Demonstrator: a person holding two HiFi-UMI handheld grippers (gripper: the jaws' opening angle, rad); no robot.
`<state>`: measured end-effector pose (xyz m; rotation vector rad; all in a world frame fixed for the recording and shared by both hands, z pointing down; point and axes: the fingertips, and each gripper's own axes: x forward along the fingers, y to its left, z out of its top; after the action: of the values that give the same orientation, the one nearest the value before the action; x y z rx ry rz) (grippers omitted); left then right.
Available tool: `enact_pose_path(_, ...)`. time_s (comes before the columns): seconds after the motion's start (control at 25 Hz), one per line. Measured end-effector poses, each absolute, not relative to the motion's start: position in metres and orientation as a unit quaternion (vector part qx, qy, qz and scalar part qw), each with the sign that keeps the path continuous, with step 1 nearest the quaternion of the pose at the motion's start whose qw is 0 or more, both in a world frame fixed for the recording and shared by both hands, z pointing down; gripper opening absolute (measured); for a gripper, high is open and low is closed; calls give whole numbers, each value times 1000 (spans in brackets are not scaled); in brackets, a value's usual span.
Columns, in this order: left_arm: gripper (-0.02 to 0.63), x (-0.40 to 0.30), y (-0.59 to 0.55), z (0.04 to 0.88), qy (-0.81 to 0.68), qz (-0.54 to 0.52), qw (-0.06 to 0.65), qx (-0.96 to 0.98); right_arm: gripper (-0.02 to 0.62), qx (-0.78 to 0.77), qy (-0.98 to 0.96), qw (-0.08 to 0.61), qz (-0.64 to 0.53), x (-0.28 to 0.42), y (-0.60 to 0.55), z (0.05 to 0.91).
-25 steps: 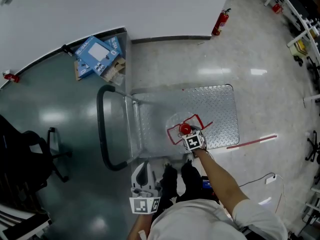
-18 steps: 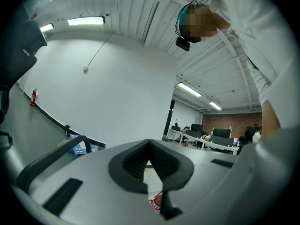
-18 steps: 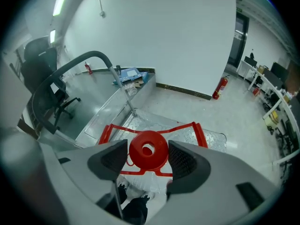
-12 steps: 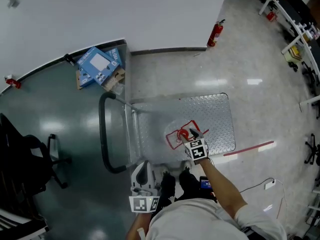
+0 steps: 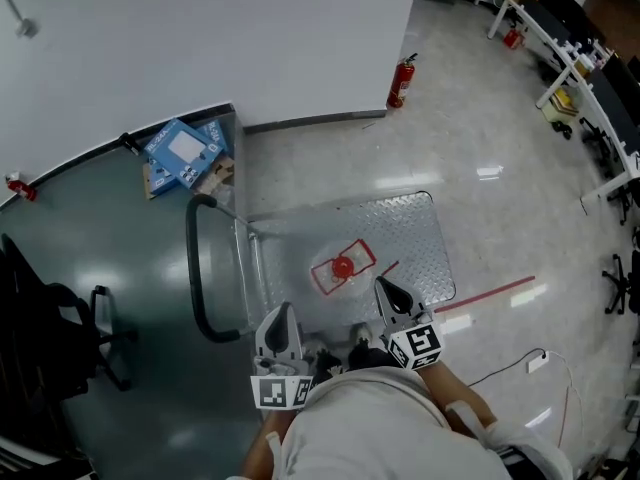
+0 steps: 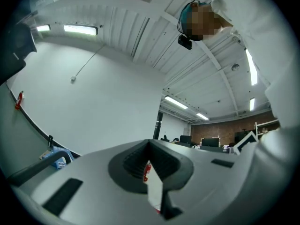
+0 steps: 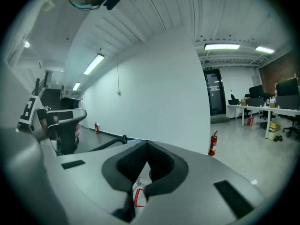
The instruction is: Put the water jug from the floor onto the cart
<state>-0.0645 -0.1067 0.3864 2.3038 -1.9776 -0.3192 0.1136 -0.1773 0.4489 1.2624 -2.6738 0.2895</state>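
Up near the body, well back from the cart (image 5: 410, 230), have drawn the right tongs (image 5: 384, 288) off the water jug (image 5: 342, 267) and shut them on nothing, left tongs (image 5: 283, 314) likewise closed and empty, leaving the water jug standing on that cart, so placement looks done.

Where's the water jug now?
Head view: the jug sits on the cart, mid-frame, right of its black handle and just beyond the right claw.
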Motion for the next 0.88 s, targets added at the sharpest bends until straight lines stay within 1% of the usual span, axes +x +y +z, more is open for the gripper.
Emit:
enact_pose_path(0.36, 3, -38, -113, 382, -633, -109, 39, 765, 12, 438, -891, 64, 102, 133, -164, 450)
enact_pose_path(0.68, 3, -41, -108, 381, -644, -108, 37, 757, 12, 438, -890, 59, 112, 141, -169, 449)
enact_pose_path(0.88, 3, -45, -107, 381, -649, -109, 36, 752, 12, 435, -891, 44, 123, 143, -174, 447)
